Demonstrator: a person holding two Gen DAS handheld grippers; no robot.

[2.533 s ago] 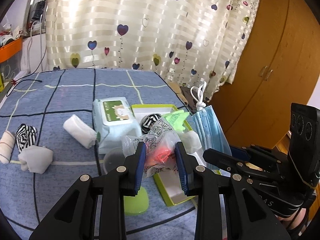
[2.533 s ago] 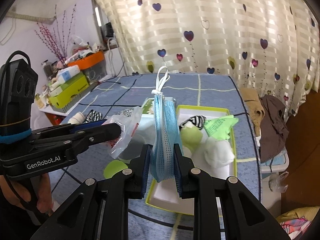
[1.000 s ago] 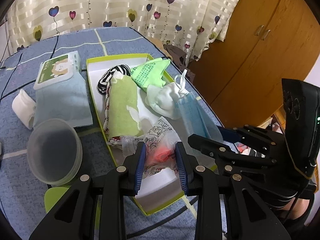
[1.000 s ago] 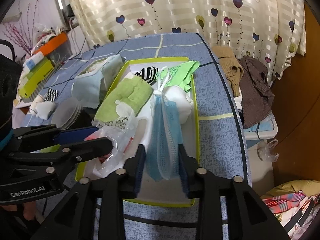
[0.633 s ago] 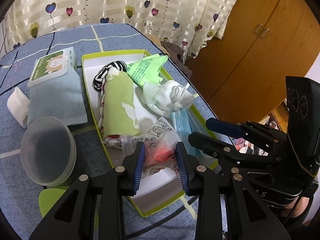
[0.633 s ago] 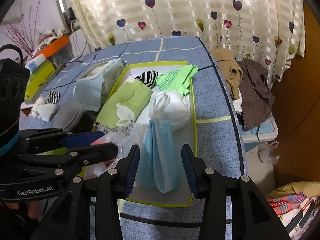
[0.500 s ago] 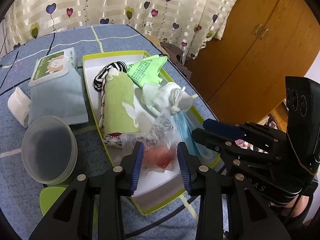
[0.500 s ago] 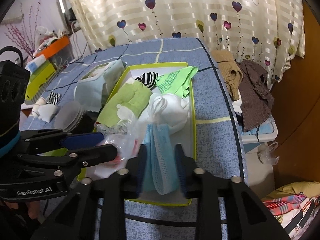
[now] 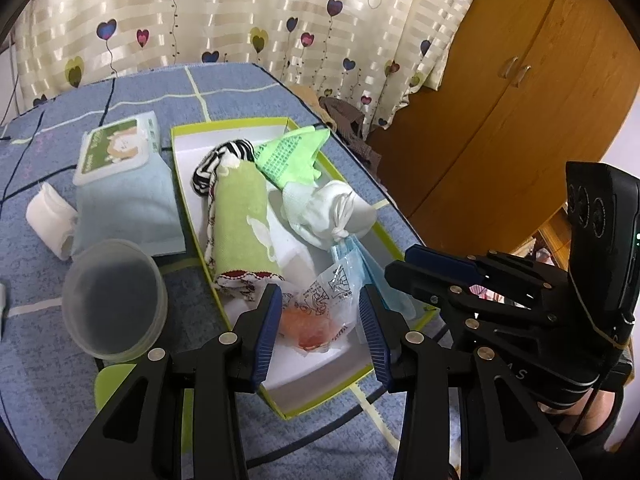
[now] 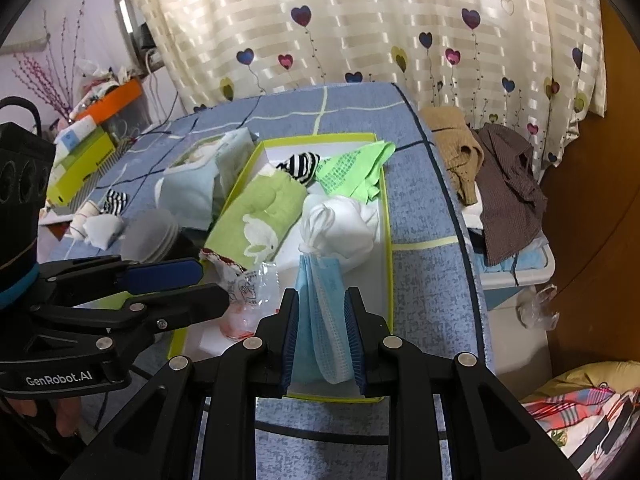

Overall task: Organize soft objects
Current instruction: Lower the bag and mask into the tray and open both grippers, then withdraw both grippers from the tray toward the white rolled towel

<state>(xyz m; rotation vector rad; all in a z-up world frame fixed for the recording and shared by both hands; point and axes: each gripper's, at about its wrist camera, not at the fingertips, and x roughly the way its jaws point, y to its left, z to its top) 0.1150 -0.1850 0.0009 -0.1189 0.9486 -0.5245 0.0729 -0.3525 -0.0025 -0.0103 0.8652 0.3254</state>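
Observation:
A green-rimmed white tray (image 9: 192,216) holds a rolled green towel (image 9: 240,216), a striped sock (image 9: 224,156), a green cloth (image 9: 292,156) and a white cloth bundle (image 9: 332,212). My left gripper (image 9: 320,296) hangs over the tray's near end, jaws opening. A clear plastic bag (image 9: 316,320) with something orange inside lies on the tray floor between them, free of the pads. My right gripper (image 10: 322,300) is closing, and its pads touch both sides of a stack of blue face masks (image 10: 320,280) whose far end rests in the tray.
Left of the tray lie a wet-wipes pack (image 9: 120,184), a clear plastic bowl (image 9: 112,300), a white rolled cloth (image 9: 50,216) and a green lid (image 9: 108,384). Loose socks (image 10: 104,220) sit further left. Clothes (image 10: 500,184) lie on a bin past the table's right edge.
Both grippers came down to the tray. The left jaws spread and the plastic bag dropped onto the tray floor. The right jaws opened wide, then closed back onto the masks.

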